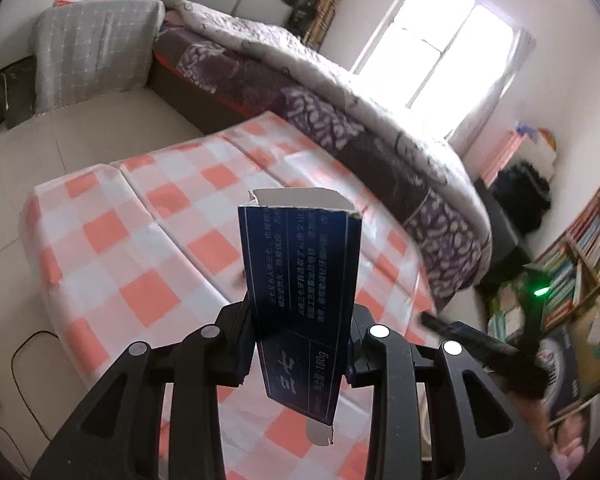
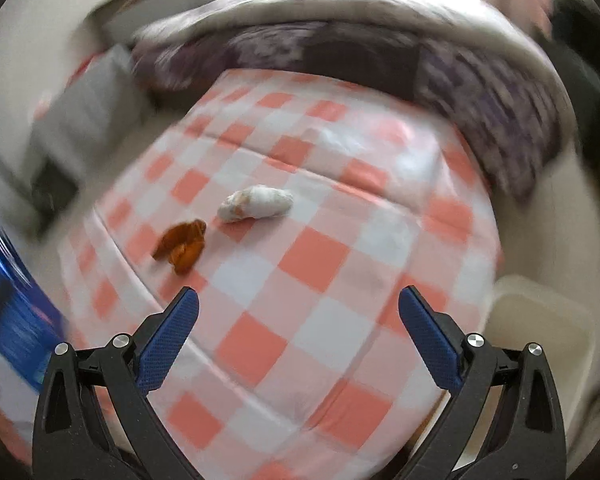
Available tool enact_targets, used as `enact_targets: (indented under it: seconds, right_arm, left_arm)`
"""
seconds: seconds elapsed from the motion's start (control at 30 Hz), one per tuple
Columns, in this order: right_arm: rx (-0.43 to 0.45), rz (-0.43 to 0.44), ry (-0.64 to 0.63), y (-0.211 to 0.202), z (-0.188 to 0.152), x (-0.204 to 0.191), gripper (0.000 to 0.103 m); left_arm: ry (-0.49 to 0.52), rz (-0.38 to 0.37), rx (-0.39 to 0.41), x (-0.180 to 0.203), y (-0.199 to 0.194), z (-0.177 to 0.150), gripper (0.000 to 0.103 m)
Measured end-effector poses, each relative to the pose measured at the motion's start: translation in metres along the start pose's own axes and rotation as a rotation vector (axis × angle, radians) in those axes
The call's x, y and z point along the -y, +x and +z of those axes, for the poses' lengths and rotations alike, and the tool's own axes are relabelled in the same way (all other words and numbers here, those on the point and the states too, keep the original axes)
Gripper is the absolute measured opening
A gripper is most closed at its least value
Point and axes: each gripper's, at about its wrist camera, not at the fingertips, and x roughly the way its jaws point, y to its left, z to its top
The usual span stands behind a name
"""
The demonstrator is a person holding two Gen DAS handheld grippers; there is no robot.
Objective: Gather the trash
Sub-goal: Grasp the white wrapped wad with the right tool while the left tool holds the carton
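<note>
Glossy orange-and-white checked cloth drapes the table, creased in ridges. At centre frame the left gripper is clamped on a flattened dark-blue carton (torn grey edge up). Right gripper gapes wide, holding nothing, below a crumpled white tissue and brown wrinkled peel.

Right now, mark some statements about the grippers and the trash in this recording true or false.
1. The left gripper clamps a dark blue box. True.
2. The right gripper holds the white wad. False: it is open and holds nothing; the wad lies on the checkered cloth.
3. An orange-brown scrap lies beside the wad. True.
4. The scrap lies on the wad. False: they are apart.
</note>
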Motion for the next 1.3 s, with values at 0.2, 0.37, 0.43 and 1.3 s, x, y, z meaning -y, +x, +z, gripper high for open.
enact_targets:
  seconds: [0.2, 0.37, 0.43, 1.3]
  right_arm:
    - [0.004, -0.051, -0.352, 0.065, 0.036, -0.038, 0.095]
    - [-0.041, -0.081, -0.467, 0.121, 0.055, -0.056, 0.089]
    - [-0.059, -0.086, -0.491, 0.139, 0.057, -0.060, 0.088]
    - [0.167, -0.032, -0.138, -0.036, 0.011, -0.061, 0.028]
  left_arm:
    - [0.019, 0.017, 0.056, -0.004, -0.014, 0.007, 0.033]
    - [0.069, 0.030, 0.081, 0.000, -0.028, 0.007, 0.033]
    - [0.075, 0.034, 0.083, -0.002, -0.029, 0.006, 0.033]
    - [0.015, 0.080, 0.112, -0.010, -0.035, -0.003, 0.034]
